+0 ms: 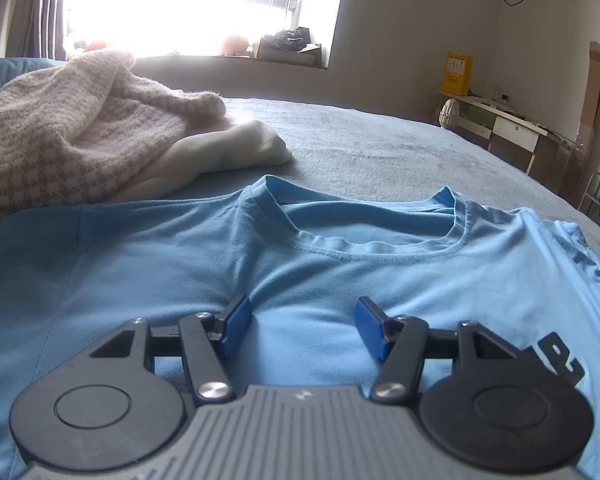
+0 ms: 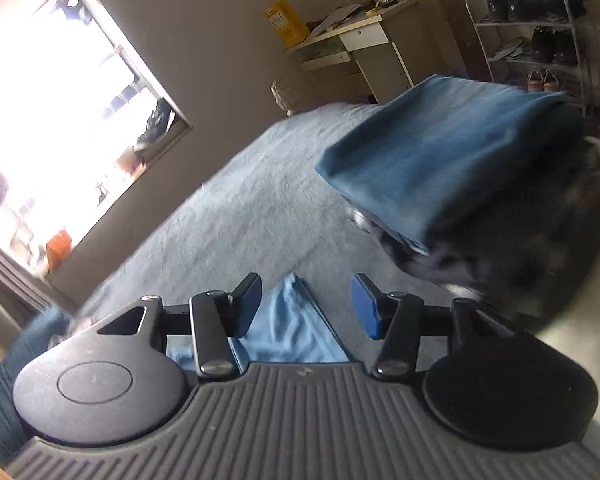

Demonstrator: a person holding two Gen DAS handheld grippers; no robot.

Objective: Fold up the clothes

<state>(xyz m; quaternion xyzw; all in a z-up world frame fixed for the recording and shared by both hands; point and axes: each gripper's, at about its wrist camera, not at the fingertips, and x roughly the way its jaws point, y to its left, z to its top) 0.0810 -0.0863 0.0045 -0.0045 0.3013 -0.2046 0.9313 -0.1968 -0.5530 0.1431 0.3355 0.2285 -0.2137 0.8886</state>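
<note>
A light blue T-shirt [image 1: 340,272] lies flat on the grey-blue bed [image 1: 380,144], its collar [image 1: 364,240] facing away from me. My left gripper [image 1: 304,314] hovers low over the shirt's chest, open, with nothing pinched between its blue pads [image 1: 236,324]. The right wrist view is tilted and blurred. There my right gripper [image 2: 306,286] stands open above the bed [image 2: 240,216]. A pointed piece of the light blue shirt [image 2: 292,328] shows below the gap, and the pads do not press on it.
A beige houndstooth knit [image 1: 72,132] and a cream garment [image 1: 228,148] are heaped at the bed's far left. A stack of folded clothes with a darker blue piece [image 2: 440,168] on top sits to the right. A desk [image 2: 364,40] and a shoe rack [image 2: 540,40] stand by the wall.
</note>
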